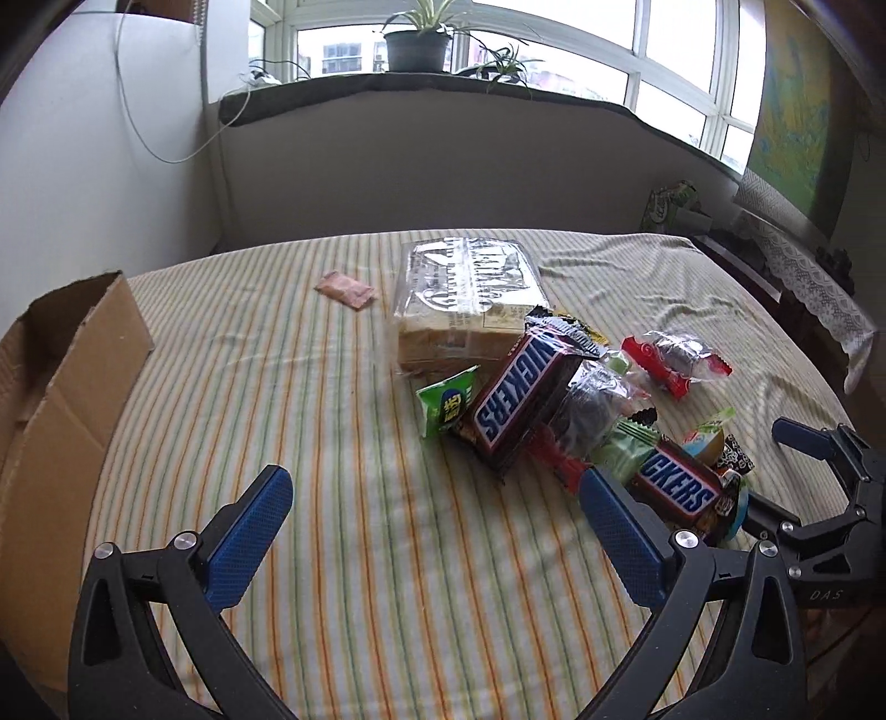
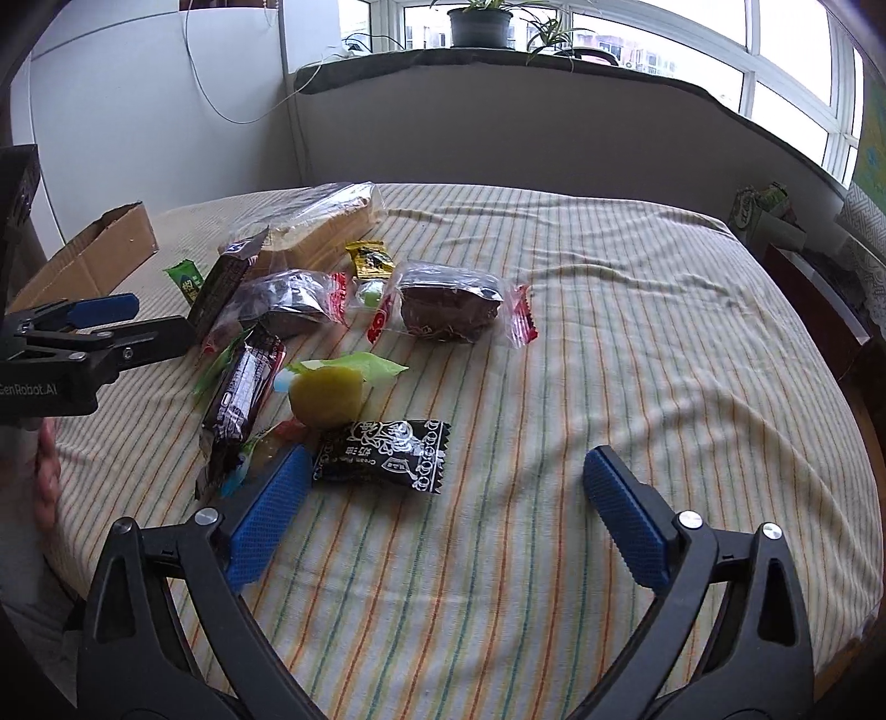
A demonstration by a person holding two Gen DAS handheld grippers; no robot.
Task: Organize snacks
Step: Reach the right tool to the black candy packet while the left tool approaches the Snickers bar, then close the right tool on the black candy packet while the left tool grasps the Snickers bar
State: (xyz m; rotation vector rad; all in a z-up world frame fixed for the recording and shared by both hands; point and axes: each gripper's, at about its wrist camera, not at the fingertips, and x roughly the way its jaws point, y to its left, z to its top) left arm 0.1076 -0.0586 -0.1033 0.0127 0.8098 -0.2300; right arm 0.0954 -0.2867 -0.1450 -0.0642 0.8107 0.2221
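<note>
A pile of snacks lies on the striped cloth: a bagged bread loaf (image 1: 462,302), two Snickers bars (image 1: 518,396) (image 1: 675,487), a green packet (image 1: 448,404), clear-wrapped dark cakes (image 1: 673,354) (image 2: 448,307), a yellow jelly cup (image 2: 326,396) and a black cream-puff packet (image 2: 382,457). My left gripper (image 1: 437,531) is open and empty, left of the pile. My right gripper (image 2: 448,515) is open and empty, its left finger beside the black packet. A small pink sachet (image 1: 346,288) lies apart.
An open cardboard box (image 1: 66,365) stands at the table's left edge; it also shows in the right wrist view (image 2: 94,249). A side cabinet with lace cloth (image 1: 803,277) stands right of the table. A window sill with potted plants (image 1: 415,39) runs behind.
</note>
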